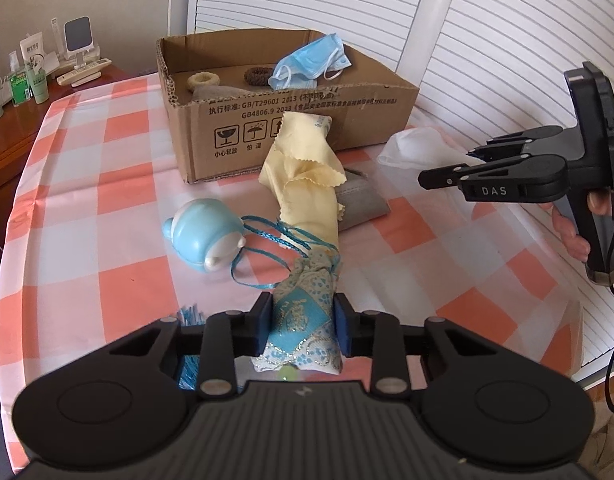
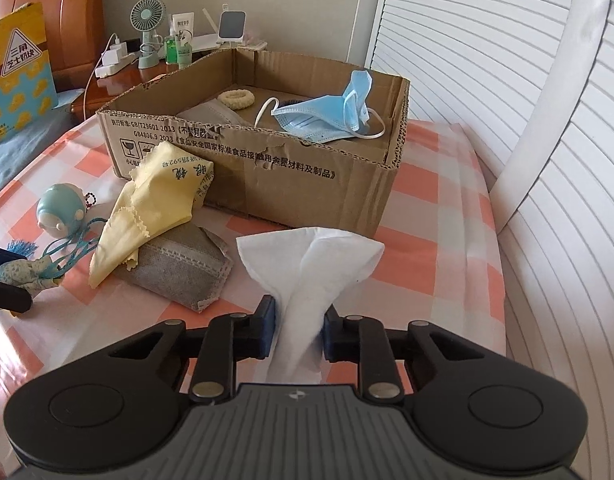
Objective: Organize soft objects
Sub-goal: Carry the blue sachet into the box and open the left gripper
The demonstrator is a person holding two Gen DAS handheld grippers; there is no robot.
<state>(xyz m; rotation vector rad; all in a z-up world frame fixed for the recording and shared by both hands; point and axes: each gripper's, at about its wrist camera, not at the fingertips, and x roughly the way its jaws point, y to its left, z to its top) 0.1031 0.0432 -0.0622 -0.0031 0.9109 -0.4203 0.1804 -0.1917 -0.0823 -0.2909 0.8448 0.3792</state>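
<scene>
Both tongs are closed on soft things, the left tongs (image 1: 303, 320) on an embroidered pouch (image 1: 301, 316) and the right tongs (image 2: 299, 330) on a white tissue (image 2: 307, 276), probably to be carried to the cardboard box (image 2: 291, 176).

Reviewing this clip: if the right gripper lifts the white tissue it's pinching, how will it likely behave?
The white tissue is bunched between the right gripper's pads and fans out beyond, so it is probably floppy and very light. It looks thin, so it may tear if tugged.

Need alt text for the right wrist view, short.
The right gripper is shut on a white tissue above a checked tablecloth. Behind it, an open cardboard box holds a blue face mask.
</scene>
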